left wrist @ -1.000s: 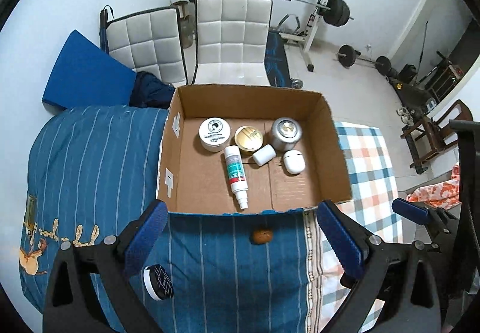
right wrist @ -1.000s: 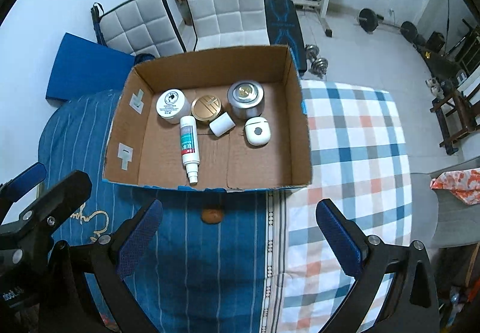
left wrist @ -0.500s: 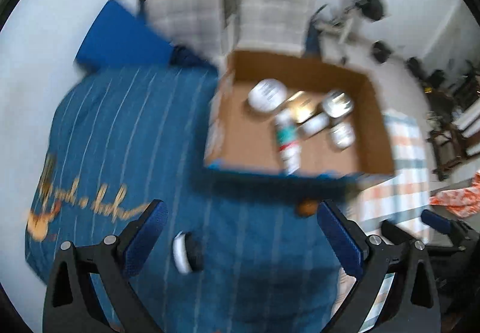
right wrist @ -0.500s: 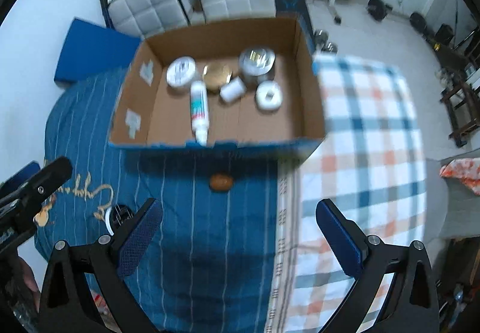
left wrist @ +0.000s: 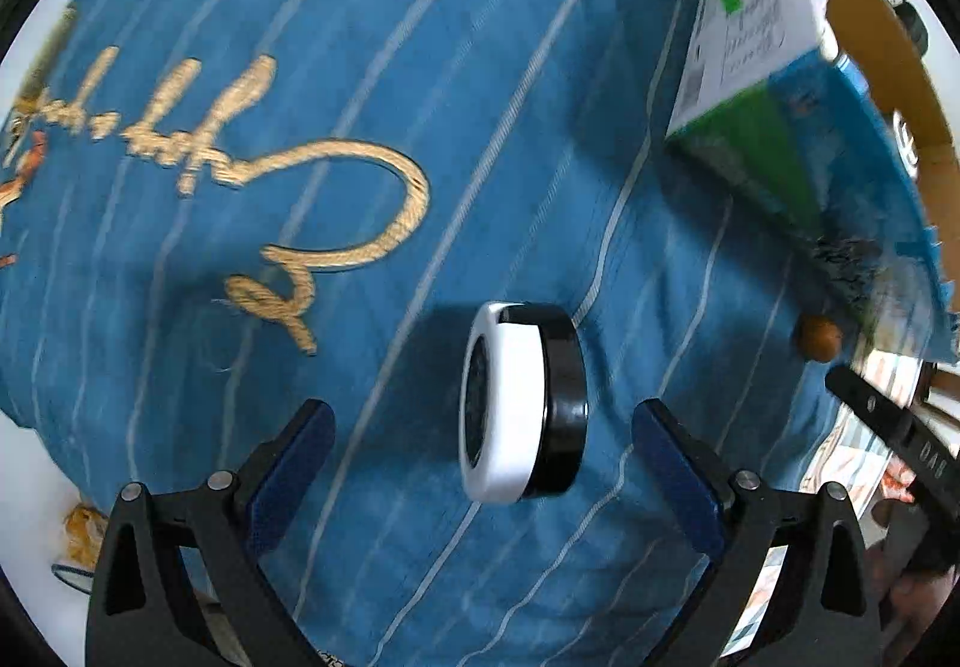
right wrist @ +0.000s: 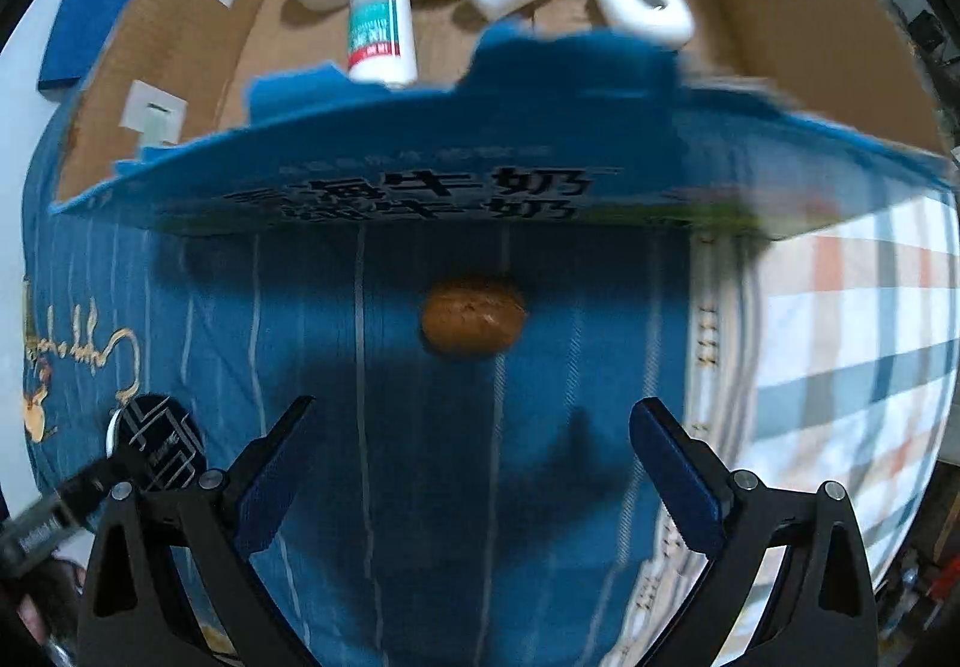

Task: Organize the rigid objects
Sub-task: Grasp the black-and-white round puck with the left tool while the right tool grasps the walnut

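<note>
Left gripper (left wrist: 480, 472) wide open, nothing held, its blue pads flanking the black-and-white jar (left wrist: 521, 404) lying on the blue cloth (left wrist: 360, 66). Centre first, then close across the flat faces — the round rim would likely roll. Right gripper (right wrist: 471, 472) equally spread and empty, short of the brown nut (right wrist: 473, 316) (possibly a stone) — just beside the cardboard box (right wrist: 408, 175).

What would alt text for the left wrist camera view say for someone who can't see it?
The left claw, jaws wide open, hovers low over a round black-and-white jar standing on its edge on a blue striped cloth. A cardboard box and a small brown oval object sit at upper right.
</note>
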The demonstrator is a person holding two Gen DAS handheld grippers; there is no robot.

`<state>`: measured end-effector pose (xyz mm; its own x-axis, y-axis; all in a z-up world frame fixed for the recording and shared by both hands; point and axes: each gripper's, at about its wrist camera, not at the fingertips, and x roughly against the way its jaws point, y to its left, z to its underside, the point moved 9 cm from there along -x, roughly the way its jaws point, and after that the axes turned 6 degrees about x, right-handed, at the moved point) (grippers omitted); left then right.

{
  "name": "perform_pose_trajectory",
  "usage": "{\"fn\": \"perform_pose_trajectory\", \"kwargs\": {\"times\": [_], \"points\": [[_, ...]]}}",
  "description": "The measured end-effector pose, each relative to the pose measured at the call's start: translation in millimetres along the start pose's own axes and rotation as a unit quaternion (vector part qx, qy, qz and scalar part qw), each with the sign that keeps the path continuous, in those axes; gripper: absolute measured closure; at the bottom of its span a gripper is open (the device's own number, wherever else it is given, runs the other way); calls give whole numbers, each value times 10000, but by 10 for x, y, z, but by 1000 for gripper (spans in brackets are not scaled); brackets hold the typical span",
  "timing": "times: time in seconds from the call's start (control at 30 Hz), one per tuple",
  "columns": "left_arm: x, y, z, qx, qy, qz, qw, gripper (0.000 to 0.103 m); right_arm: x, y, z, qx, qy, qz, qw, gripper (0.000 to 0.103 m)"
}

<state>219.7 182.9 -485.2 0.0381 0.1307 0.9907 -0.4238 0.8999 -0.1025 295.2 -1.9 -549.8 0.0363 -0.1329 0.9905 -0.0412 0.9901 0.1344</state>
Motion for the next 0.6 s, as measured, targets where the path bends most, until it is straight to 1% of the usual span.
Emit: {"fn": "perform_pose_trajectory", "kwargs": {"times": [0.03,0.07,0.1,0.13,0.17,0.2,0.27,0.3,0.33,0.37,0.6], "points": [[-48,-29,3,-51,15,6,10000,5,-64,18,-31,-35,21,-21,10000,6],[-89,-67,7,-118,5,-2,9999,18,-107,24,-52,-58,43,-6,10000,9],[-129,-109,10,-201,-21,-29,9998,28,-146,34,-74,-78,58,-5,10000,11],[-162,-137,17,-262,-8,-57,9996,51,-194,49,-105,-92,62,4,9999,14],[-222,-191,40,-318,93,-48,9994,72,-225,52,-124,-92,63,56,9999,18],[-237,-215,41,-339,93,-75,9994,76,-254,57,-141,-98,61,87,9999,21],[-229,-323,25,-459,1,-43,9989,77,-331,70,-166,-108,102,144,9998,38],[-222,-370,17,-509,-22,-50,9987,78,-354,67,-175,-112,104,199,9997,43],[-212,-420,11,-560,-52,-49,9984,78,-376,59,-180,-117,98,243,9996,52],[-201,-490,0,-613,-84,-34,9981,78,-386,52,-181,-114,94,286,9995,58],[-148,-978,-71,-937,-271,46,9952,78,-392,51,-100,29,10,360,9993,60]]}}
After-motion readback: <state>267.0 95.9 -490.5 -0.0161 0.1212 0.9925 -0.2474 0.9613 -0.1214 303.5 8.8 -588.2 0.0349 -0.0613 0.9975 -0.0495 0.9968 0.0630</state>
